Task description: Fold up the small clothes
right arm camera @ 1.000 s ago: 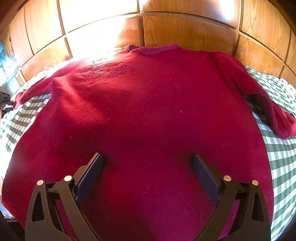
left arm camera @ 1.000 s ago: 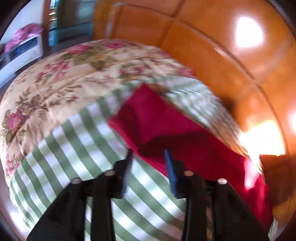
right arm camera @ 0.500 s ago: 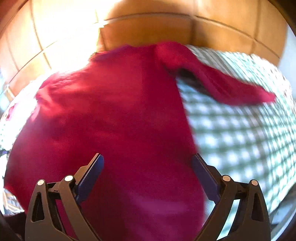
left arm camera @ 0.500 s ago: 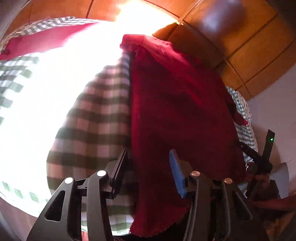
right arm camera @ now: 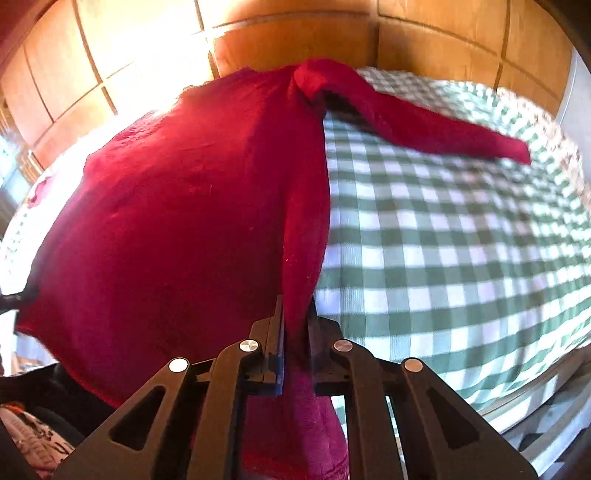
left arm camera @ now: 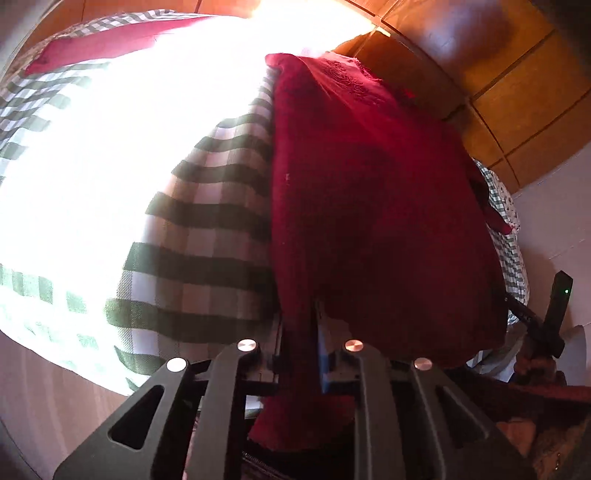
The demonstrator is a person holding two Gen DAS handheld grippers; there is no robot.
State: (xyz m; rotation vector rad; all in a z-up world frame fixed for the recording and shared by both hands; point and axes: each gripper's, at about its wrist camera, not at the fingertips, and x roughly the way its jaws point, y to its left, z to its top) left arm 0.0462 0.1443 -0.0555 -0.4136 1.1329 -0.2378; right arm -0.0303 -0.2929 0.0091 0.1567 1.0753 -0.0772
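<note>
A dark red long-sleeved sweater (left arm camera: 369, 192) lies spread on a green-and-white checked bedcover (left arm camera: 207, 229). My left gripper (left arm camera: 299, 332) is shut on the sweater's bottom left corner at the bed's near edge. In the right wrist view the sweater (right arm camera: 184, 229) fills the left half, with one sleeve (right arm camera: 424, 125) stretched out to the right over the checked cover (right arm camera: 461, 258). My right gripper (right arm camera: 295, 325) is shut on the sweater's bottom right corner. The hem hangs down between both pairs of jaws.
A wooden panelled headboard (right arm camera: 295, 33) runs along the far side of the bed. Strong sunlight washes out the left part of the cover (left arm camera: 129, 110). The other gripper's body (left arm camera: 554, 306) shows at the right edge of the left wrist view.
Both grippers were open above the sweater. They moved out to its bottom corners and have closed on the hem, left on the left corner, right on the right corner.
</note>
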